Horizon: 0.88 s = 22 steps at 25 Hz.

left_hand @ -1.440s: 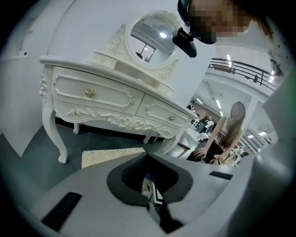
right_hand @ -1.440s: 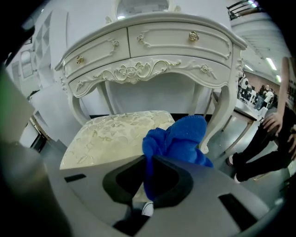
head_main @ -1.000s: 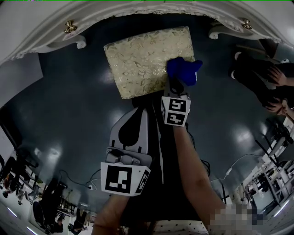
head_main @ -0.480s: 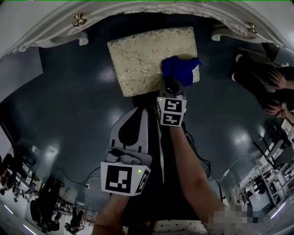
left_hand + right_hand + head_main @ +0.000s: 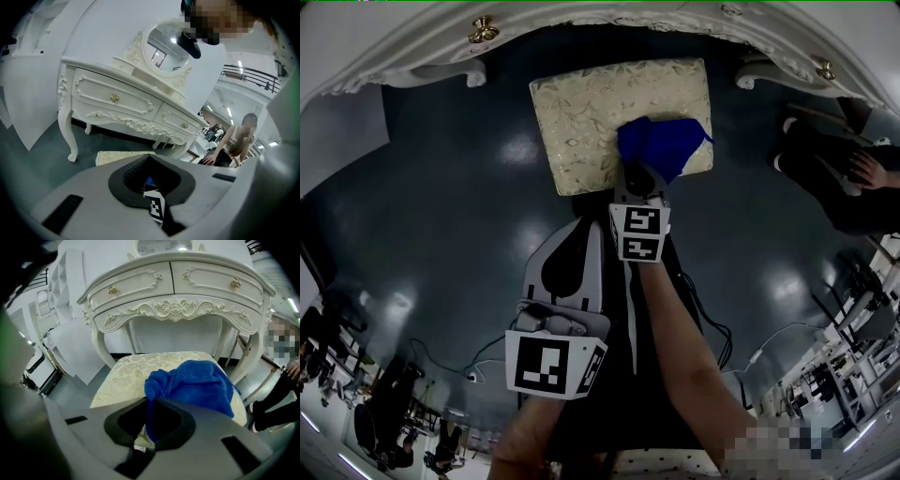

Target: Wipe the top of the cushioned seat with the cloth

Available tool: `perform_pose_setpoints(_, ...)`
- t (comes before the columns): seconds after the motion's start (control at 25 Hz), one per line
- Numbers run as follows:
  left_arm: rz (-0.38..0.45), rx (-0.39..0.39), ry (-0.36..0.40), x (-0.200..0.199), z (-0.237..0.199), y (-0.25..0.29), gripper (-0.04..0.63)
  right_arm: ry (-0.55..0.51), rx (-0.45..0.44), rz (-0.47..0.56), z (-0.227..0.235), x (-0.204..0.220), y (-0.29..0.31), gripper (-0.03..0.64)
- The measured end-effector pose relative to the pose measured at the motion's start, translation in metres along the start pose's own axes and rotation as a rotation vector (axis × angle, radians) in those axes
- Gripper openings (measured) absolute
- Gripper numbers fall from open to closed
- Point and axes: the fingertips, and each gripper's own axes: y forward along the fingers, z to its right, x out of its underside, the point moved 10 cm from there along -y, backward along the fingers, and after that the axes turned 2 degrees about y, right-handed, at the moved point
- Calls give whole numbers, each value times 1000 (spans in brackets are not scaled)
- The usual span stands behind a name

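The right gripper (image 5: 639, 174) has its fingers closed on a fold of the blue cloth (image 5: 193, 385). The cloth lies bunched on top of the cushioned seat (image 5: 586, 112), toward the seat's near right corner. Behind the seat stands a white dressing table (image 5: 173, 287). The left gripper (image 5: 581, 230) hangs well short of the seat over the dark floor (image 5: 441, 234), fingers pressed together and holding nothing.

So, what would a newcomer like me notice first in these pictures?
The bright blue terry cloth, pinched in the right gripper and lying on the right half of the cream, leaf-patterned cushioned seat. Behind the seat stands an ornate white carved dressing table with gold knobs.
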Motion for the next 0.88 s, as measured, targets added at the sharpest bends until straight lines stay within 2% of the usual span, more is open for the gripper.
perform_pose_setpoints(0.88, 17, -41, -42, 1, -24, -14, -4, -46, -93, -17, -52, 1, 6, 46)
